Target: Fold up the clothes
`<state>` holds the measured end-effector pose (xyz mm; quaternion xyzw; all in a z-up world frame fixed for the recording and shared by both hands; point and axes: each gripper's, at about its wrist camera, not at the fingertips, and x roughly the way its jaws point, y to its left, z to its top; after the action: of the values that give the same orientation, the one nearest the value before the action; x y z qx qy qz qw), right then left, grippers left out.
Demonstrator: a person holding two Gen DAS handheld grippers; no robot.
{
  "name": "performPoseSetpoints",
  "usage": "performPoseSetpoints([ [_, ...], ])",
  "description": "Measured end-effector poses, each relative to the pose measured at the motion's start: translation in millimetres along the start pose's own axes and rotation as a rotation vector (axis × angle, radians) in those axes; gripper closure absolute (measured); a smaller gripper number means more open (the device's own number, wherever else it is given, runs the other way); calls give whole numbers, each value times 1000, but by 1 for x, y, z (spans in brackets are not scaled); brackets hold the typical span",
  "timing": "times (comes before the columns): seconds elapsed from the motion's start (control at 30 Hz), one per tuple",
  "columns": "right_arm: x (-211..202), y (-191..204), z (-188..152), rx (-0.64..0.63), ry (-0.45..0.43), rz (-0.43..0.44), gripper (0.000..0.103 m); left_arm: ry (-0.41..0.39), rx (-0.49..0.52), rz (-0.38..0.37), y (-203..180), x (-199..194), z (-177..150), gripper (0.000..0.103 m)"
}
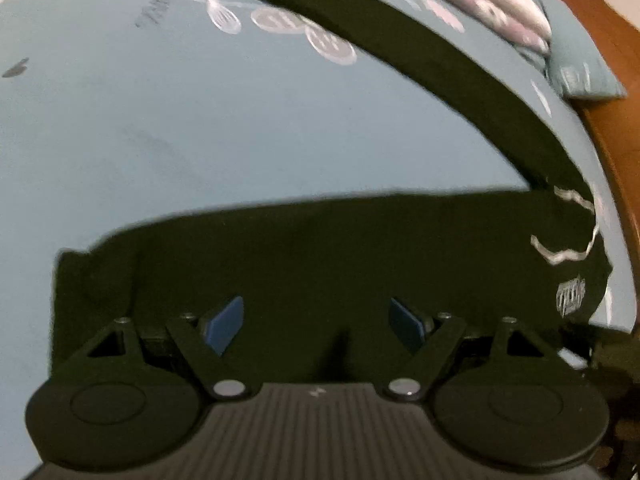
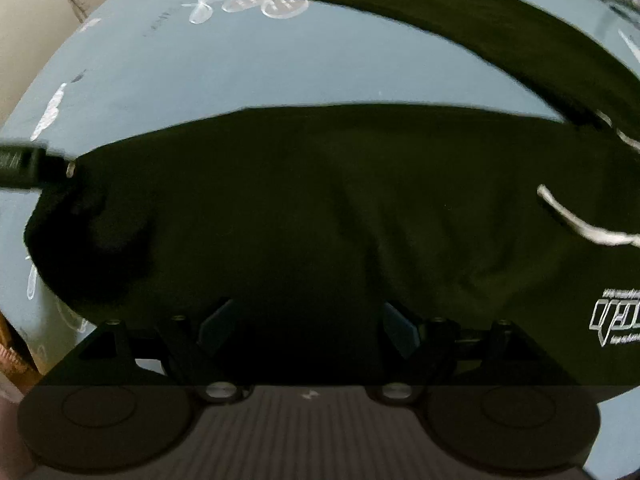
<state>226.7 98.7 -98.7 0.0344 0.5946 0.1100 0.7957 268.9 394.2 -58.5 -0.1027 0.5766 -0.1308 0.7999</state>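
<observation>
The dark garment (image 2: pixel 320 208) is soft, matt cloth with a pale printed logo (image 2: pixel 616 324) and a whitish cord (image 1: pixel 564 256). Under it lies the bed sheet (image 1: pixel 160 120), smooth matt blue-grey cloth printed with white motifs. The left hand-held gripper (image 1: pixel 316 326) is matt black plastic with a ribbed body, shiny metal pivot pins and matt blue pads (image 1: pixel 226 324). The bed frame (image 1: pixel 600 40) looks like smooth brown wood.

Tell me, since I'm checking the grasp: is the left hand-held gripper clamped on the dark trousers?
No, the left hand-held gripper stands open, its blue pads wide apart above the dark trousers.
</observation>
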Motion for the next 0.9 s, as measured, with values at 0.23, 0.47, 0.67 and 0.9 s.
performPoseSetpoints([
  [0.23, 16, 12, -5, -59, 45, 70, 17, 50, -68, 132, 18, 14, -6, 24],
  [0.47, -20, -40, 9, 114, -125, -98, 17, 41, -8, 97, -11, 0, 6, 24],
  [0.67, -12, -99, 30, 200, -193, -291, 17, 42, 49, 35, -48, 9, 13, 24],
  [0.9, 14, -152, 53, 285, -178, -336, 16, 62, 143, 49, -80, 21, 20, 24],
])
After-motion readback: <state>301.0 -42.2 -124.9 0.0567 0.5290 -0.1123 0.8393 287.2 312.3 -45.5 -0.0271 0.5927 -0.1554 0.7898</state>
